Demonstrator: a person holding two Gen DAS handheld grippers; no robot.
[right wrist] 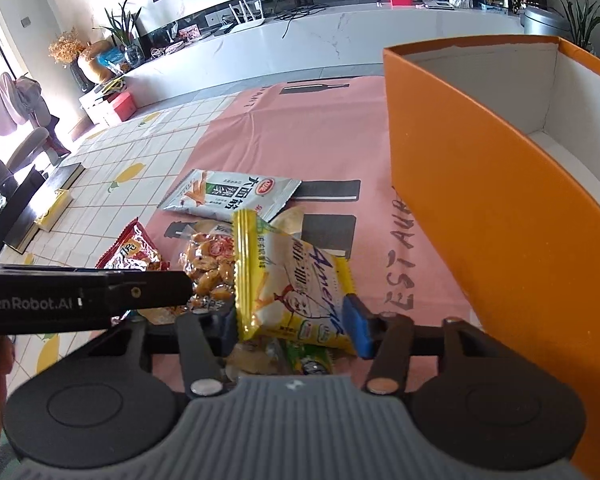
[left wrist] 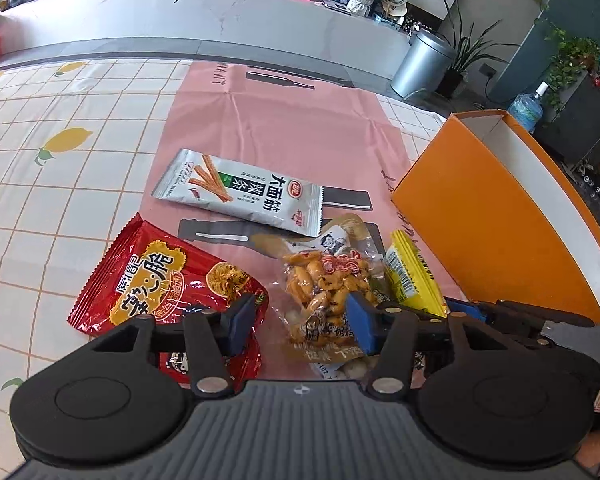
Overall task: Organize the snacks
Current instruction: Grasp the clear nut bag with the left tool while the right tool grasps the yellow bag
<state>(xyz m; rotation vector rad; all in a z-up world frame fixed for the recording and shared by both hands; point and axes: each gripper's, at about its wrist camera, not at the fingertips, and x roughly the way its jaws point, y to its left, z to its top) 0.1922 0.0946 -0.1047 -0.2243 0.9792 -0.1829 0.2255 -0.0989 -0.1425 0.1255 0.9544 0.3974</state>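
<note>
At six o'clock, my right gripper (right wrist: 296,326) pinches the yellow snack packet (right wrist: 288,284); my left gripper (left wrist: 300,322) straddles the peanut bag (left wrist: 328,284), grip uncertain. Next: lift packet into the orange box (right wrist: 500,220) at two o'clock.

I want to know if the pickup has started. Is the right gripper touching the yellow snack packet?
Touching. The right wrist view shows the yellow snack packet between the right gripper's blue pads, its edges pressed against both and the packet bowed.

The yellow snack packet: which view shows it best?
The right wrist view: the yellow snack packet fills the centre, printed face readable, between the right tongs, whose pads press its sides. The left wrist view shows only its barcode end edge-on beside the orange box.
</note>
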